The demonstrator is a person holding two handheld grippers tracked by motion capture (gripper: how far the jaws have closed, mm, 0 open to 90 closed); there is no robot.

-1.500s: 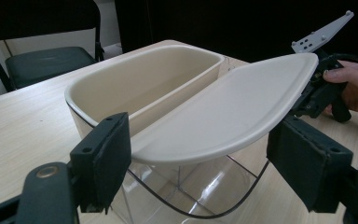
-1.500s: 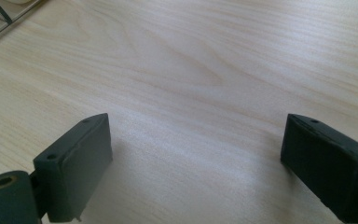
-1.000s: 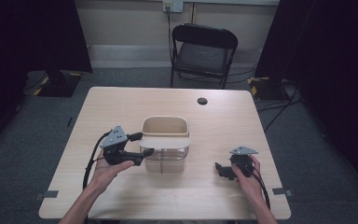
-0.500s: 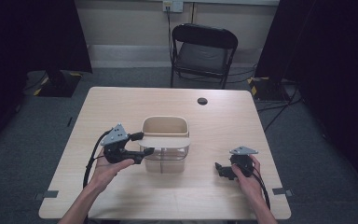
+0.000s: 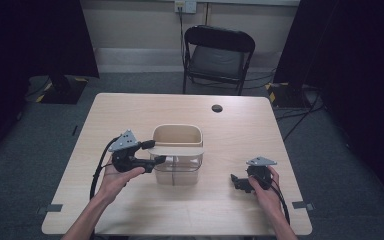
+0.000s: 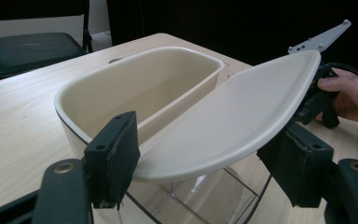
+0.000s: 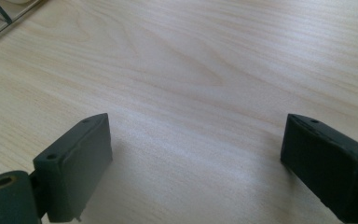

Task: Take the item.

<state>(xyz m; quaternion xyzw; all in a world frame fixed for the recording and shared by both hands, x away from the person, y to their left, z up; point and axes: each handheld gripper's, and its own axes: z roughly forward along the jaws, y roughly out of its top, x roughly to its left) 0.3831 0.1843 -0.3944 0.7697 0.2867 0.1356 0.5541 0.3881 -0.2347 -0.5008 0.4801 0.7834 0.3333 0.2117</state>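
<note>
A container [image 5: 177, 134] with a cream rim and clear lower walls stands at the table's middle. A cream lid [image 5: 180, 150] lies across its near half, tilted in the left gripper view [image 6: 233, 116]. My left gripper [image 5: 155, 152] reaches in from the left and is shut on the lid's end, one jaw on each side of it [image 6: 198, 163]. The open cream tub [image 6: 121, 70] shows behind the lid. My right gripper [image 5: 236, 183] rests low at the front right, apart from the container, jaws wide open over bare wood [image 7: 196, 163].
The wooden table [image 5: 260, 135] has a small black round disc [image 5: 217, 108] near its far edge. A black folding chair [image 5: 217, 55] stands behind the table. The person's right hand [image 6: 349, 93] shows beyond the lid.
</note>
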